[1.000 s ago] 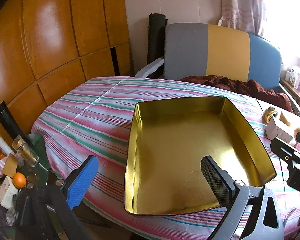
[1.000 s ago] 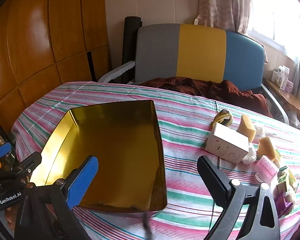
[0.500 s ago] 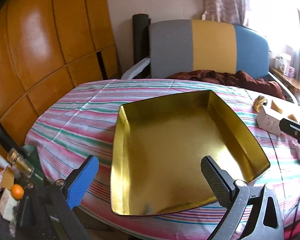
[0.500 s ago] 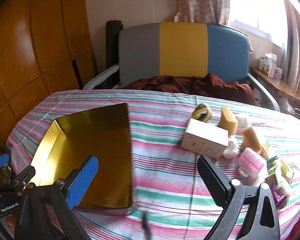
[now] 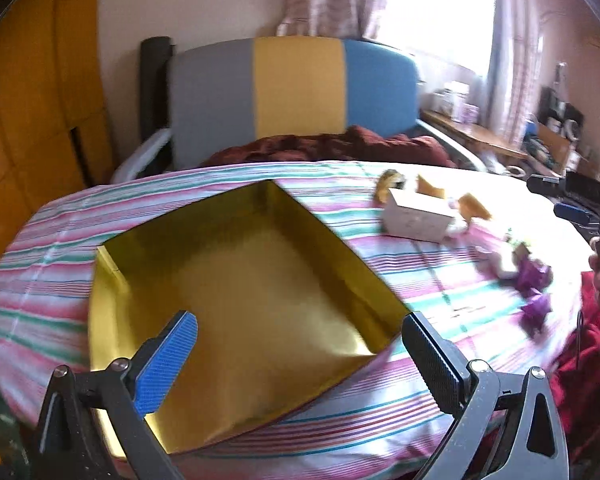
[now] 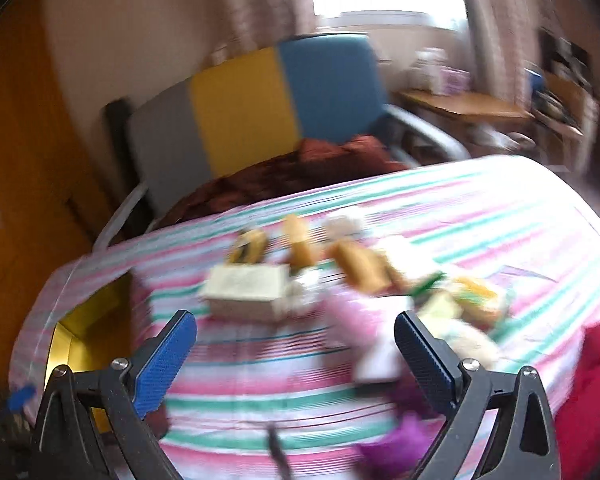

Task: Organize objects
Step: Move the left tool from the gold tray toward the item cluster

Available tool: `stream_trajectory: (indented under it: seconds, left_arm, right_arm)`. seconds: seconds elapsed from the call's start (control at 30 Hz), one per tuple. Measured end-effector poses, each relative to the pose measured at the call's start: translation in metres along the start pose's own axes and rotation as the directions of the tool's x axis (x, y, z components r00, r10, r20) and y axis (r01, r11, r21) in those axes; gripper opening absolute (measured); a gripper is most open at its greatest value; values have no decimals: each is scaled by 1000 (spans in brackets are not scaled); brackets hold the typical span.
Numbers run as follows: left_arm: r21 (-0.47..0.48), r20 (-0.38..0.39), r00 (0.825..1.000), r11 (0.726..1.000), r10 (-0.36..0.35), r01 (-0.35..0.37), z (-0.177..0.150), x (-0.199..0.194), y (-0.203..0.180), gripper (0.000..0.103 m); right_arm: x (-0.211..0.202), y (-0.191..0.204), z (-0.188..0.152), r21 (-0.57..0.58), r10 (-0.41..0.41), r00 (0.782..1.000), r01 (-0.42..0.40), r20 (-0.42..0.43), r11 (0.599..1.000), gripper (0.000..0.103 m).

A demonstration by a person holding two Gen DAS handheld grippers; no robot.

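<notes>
Since half a second ago both of our views have swung to the right: the gold tray (image 5: 260, 292) has slid toward the left of the left wrist view, and in the right wrist view only its corner (image 6: 88, 320) shows at the left edge, with the clutter now ahead of the fingers. Our left gripper (image 5: 300, 356) has its fingers spread wide and empty, poised over the tray's near rim; our right gripper (image 6: 296, 354) is likewise wide apart and holds nothing, above open striped cloth just short of the pile. The tray is bare inside and lies near the left edge of the desk (image 5: 420, 280). A strip of free cloth separates it from the white box (image 5: 418, 216), which stands at the left end of the pile. Beyond and beside the box lie yellow sponge-like blocks (image 6: 360, 268), a pink item (image 5: 486, 236) and purple wrapped pieces (image 5: 534, 276), closely bunched; the right wrist view is too blurred to tell which touch. The desk wears a pink, green and white striped cloth. Behind it stands a grey, yellow and blue chair (image 5: 296, 92) with a maroon cloth (image 5: 328, 146) on its seat, wood panelling on the left and a bright curtained window on the right.
</notes>
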State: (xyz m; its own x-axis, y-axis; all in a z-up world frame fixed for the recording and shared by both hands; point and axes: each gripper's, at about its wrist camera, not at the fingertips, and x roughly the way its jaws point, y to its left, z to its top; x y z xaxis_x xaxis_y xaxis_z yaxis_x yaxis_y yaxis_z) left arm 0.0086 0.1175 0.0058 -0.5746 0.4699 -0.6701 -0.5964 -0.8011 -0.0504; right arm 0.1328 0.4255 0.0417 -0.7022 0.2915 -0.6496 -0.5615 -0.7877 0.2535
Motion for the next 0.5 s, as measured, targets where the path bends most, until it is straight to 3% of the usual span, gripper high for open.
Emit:
stream_trajectory:
  seconds: [0.13, 0.27, 0.5]
  left_arm:
    - [17, -20, 996, 996, -89, 90, 11, 9, -16, 103]
    - [61, -64, 979, 979, -193, 197, 18, 25, -45, 103]
    - [148, -166, 941, 936, -295, 319, 20, 58, -101, 103]
  right_arm:
    - [-17, -57, 13, 142, -56, 998, 50, 37, 989, 101]
    - [-27, -97, 15, 235, -94, 995, 83, 38, 968, 101]
    - [-35, -123, 3, 261, -107, 994, 103, -2, 960, 101]
